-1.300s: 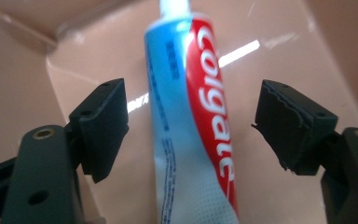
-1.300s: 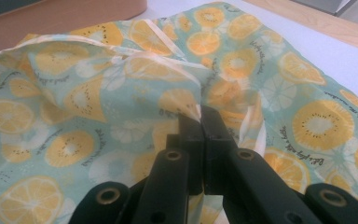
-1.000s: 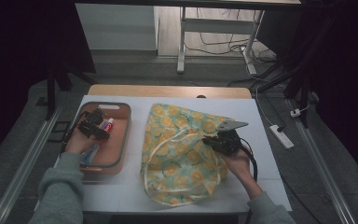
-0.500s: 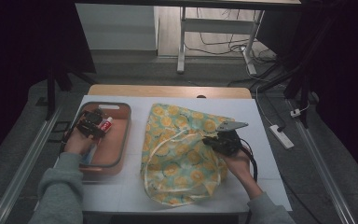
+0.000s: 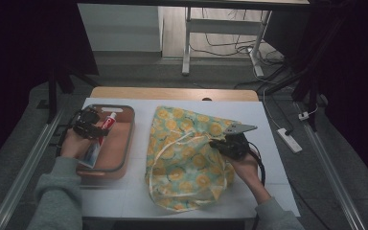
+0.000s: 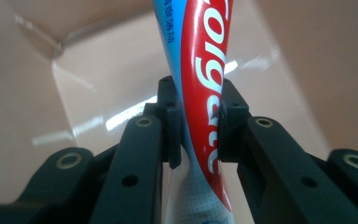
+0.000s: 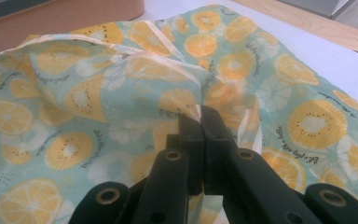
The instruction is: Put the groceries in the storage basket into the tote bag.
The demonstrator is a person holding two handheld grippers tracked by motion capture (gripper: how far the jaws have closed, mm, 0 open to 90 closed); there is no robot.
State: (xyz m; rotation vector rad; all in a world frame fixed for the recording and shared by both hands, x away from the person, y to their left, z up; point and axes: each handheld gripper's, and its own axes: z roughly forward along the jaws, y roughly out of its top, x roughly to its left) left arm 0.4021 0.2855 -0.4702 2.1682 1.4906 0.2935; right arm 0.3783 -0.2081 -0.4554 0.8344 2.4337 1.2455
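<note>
Gripping a red, white and blue toothpaste tube (image 6: 200, 93), the left hand-held gripper (image 5: 90, 125) has just been closing its jaws, and their pads now press on the tube's two sides. Tube and hand-held gripper sit over the orange-brown tray (image 5: 124, 143), at the left side of the white worktop (image 5: 139, 191). Just right of the tray lies a pale green drawstring bag (image 5: 182, 158) printed with orange slices. The right hand-held gripper (image 7: 200, 122), at the bag's far side from the tray, has its jaws pinched tight on a fold of the bag's fabric, near the cream drawstring (image 5: 165, 151).
</note>
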